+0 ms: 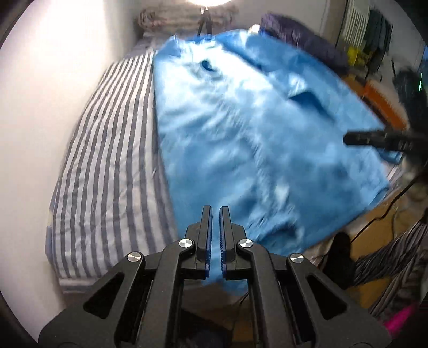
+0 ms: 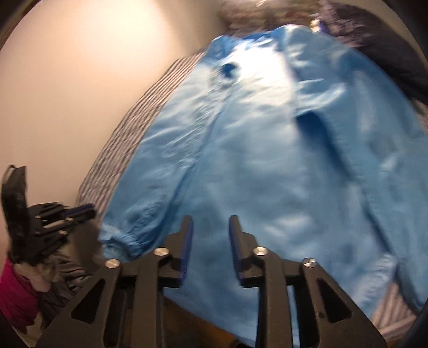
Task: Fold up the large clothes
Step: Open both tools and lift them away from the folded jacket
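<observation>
A large light-blue garment (image 1: 254, 128) lies spread on a bed with a grey-and-white striped cover (image 1: 107, 160); its near hem hangs over the bed's front edge. It fills the right wrist view (image 2: 267, 166), with an elastic-cuffed sleeve (image 2: 125, 235) at lower left. My left gripper (image 1: 216, 214) is nearly shut, and blue cloth shows in the narrow gap between its pads. My right gripper (image 2: 210, 227) is open over the hem with nothing between the fingers. The right gripper also shows in the left wrist view (image 1: 353, 139), and the left gripper in the right wrist view (image 2: 85, 210). Both views are motion-blurred.
A white wall (image 1: 67, 80) runs along the bed's left side. Folded bedding (image 1: 184, 18) and a dark blue bundle (image 1: 302, 37) lie at the far end. The wooden floor (image 1: 379, 233) with cables is on the right. A striped sleeve (image 1: 388, 262) and a pink item (image 1: 401, 318) sit at lower right.
</observation>
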Motion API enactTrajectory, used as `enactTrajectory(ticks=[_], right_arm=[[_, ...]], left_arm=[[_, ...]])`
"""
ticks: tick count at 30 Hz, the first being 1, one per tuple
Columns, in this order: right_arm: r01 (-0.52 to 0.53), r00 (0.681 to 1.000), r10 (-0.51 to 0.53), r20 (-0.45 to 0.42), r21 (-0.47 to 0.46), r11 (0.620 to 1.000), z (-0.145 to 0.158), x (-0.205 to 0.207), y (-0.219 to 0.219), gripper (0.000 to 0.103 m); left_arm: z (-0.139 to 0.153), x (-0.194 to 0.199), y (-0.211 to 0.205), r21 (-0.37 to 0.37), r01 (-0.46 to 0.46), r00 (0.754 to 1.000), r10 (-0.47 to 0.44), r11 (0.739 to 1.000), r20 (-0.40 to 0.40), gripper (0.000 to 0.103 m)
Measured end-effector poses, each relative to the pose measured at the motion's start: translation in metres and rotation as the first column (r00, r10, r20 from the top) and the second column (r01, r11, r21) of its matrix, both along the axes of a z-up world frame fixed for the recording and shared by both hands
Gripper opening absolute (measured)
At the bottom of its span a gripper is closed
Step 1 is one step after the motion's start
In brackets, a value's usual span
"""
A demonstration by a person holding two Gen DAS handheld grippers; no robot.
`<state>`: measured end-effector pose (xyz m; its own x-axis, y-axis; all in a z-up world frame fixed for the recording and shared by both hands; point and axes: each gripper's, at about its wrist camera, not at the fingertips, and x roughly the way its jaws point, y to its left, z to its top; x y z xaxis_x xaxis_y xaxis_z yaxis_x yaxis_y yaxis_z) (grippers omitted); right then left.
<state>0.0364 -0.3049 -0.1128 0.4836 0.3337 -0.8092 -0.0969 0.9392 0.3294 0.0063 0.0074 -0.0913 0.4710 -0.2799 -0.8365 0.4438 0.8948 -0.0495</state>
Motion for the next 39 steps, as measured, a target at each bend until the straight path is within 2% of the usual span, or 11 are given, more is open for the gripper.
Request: enactTrajectory(ticks=[3, 4, 7, 8, 12, 16, 22, 28, 33, 38, 39], right_arm=[[0.079, 0.996, -0.077, 0.041, -0.068, 0.994, 0.007, -0.011, -0.032, 0.041], [0.113, 0.993, -0.109, 0.048, -0.08, 0.99, 0.009, -0.016, -0.047, 0.041], [0.188, 0.981, -0.184, 0.058, -0.079, 0.979, 0.014, -0.025, -0.085, 0.041], [0.211, 0.977, -0.206, 0.063, -0.083, 0.974, 0.015, -0.027, -0.095, 0.041], [0.307, 0.949, -0.3, 0.096, -0.075, 0.949, 0.019, -0.039, -0.145, 0.041], [0.368, 0.926, -0.346, 0.153, -0.154, 0.917, 0.024, -0.041, -0.189, 0.041], [0.411, 0.911, -0.39, 0.131, -0.228, 0.883, 0.014, -0.028, -0.25, 0.041], [0.406, 0.912, -0.406, 0.053, -0.245, 0.88, -0.014, -0.011, -0.29, 0.043], [0.423, 0.903, -0.43, 0.015, -0.214, 0.881, -0.034, -0.005, -0.31, 0.062], [0.383, 0.92, -0.391, -0.024, -0.157, 0.91, -0.045, 0.002, -0.315, 0.062], [0.366, 0.927, -0.374, -0.031, -0.145, 0.919, -0.047, 0.003, -0.313, 0.047]], left_arm=[[0.012, 0.01, -0.015, -0.055, 0.034, 0.999, -0.033, 0.998, 0.011, 0.004], [0.014, 0.016, -0.025, -0.056, 0.052, 0.999, -0.051, 0.997, 0.011, 0.011], [0.02, 0.017, -0.051, -0.052, 0.108, 0.994, -0.107, 0.993, 0.03, 0.057], [0.022, 0.016, -0.062, -0.055, 0.135, 0.99, -0.133, 0.989, 0.037, 0.061], [0.03, 0.011, -0.102, -0.032, 0.224, 0.973, -0.222, 0.974, 0.065, 0.061], [0.037, 0.013, -0.134, -0.034, 0.294, 0.953, -0.29, 0.955, 0.083, 0.061], [0.031, 0.034, -0.159, -0.052, 0.313, 0.948, -0.31, 0.948, 0.066, 0.061], [0.005, 0.055, -0.16, -0.059, 0.277, 0.961, -0.278, 0.959, 0.004, 0.061], [-0.01, 0.064, -0.158, -0.043, 0.266, 0.963, -0.267, 0.963, -0.024, 0.061], [-0.012, 0.067, -0.159, -0.034, 0.272, 0.962, -0.272, 0.962, -0.021, 0.061], [-0.011, 0.067, -0.159, -0.034, 0.274, 0.961, -0.275, 0.961, -0.018, 0.061]])
